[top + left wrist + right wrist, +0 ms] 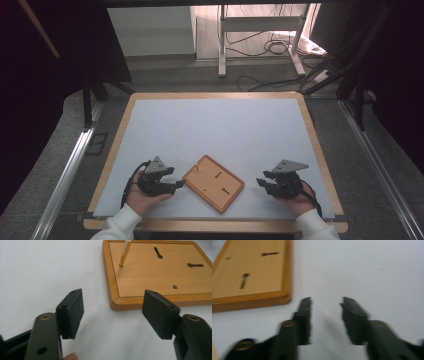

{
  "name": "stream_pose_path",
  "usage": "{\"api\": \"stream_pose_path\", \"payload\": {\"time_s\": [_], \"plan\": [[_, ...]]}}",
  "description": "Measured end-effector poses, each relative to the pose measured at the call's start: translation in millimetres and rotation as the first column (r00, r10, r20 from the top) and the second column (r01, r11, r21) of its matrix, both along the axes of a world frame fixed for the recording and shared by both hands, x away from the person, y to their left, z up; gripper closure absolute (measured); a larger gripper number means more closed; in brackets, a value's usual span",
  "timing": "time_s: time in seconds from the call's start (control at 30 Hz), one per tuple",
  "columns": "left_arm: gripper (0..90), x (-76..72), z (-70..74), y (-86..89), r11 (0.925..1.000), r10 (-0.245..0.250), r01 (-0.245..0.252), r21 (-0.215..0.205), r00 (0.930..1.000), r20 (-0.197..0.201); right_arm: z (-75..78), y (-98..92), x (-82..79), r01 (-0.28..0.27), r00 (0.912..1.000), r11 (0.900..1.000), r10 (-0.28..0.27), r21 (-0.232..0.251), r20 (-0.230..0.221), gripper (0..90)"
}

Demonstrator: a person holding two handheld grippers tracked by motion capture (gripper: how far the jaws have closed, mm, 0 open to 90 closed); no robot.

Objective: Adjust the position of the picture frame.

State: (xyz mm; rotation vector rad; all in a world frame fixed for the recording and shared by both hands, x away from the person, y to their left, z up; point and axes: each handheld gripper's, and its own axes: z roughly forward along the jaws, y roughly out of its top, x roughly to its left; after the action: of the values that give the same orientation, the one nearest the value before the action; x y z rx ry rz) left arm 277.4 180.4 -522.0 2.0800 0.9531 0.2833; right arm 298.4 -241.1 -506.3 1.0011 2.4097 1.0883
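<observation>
I see the white table (215, 130) with a wooden board (214, 183) near its front edge, between my tools. My left gripper (177, 181) gapes wide, empty, just beside the board. My right gripper (262, 183) is partly open, empty, apart from it. A brass pin (124, 253) stands in the board.

A wooden board (214, 183) is lying flat and turned at an angle on the white bench (220, 130), near its front edge. The left gripper (176, 181) is sitting just beside the board's left corner (jaws apart), while the right gripper (264, 182) is resting apart from its right side.
</observation>
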Motion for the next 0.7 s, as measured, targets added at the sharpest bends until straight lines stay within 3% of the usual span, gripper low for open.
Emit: {"api": "stream_pose_path", "payload": {"time_s": [0.27,0.33,0.5,0.57,0.7], "plan": [[39.6,-4.7,-0.6,1.8,0.9999,-0.014,0.014,-0.009,0.9997,-0.019,-1.5,-17.7,-5.2,0.077,0.9968,0.997,-0.077,0.03,0.019,35.5],[45.8,-6.6,0.0,2.0,0.9995,-0.028,0.027,-0.013,0.9993,-0.024,-2.0,-18.7,-5.9,0.083,0.9962,0.996,-0.084,0.033,0.022,32.2],[79.8,-12.6,1.0,1.4,0.996,-0.089,0.09,0.002,0.9951,-0.041,-2.6,-16.9,-5.8,0.088,0.9957,0.996,-0.089,0.031,0.026,29.0],[88.3,-14.4,-0.3,0.2,0.9935,-0.11,0.111,0.023,0.9928,-0.046,-3.8,-15.9,-5.6,0.086,0.9961,0.996,-0.087,0.024,0.019,28.4],[90.0,-14.3,-1.7,-1.6,0.9919,-0.119,0.121,0.038,0.9914,-0.054,-5.9,-15.3,-5.0,0.091,0.9958,0.996,-0.091,0.006,0.014,27.2]]}}
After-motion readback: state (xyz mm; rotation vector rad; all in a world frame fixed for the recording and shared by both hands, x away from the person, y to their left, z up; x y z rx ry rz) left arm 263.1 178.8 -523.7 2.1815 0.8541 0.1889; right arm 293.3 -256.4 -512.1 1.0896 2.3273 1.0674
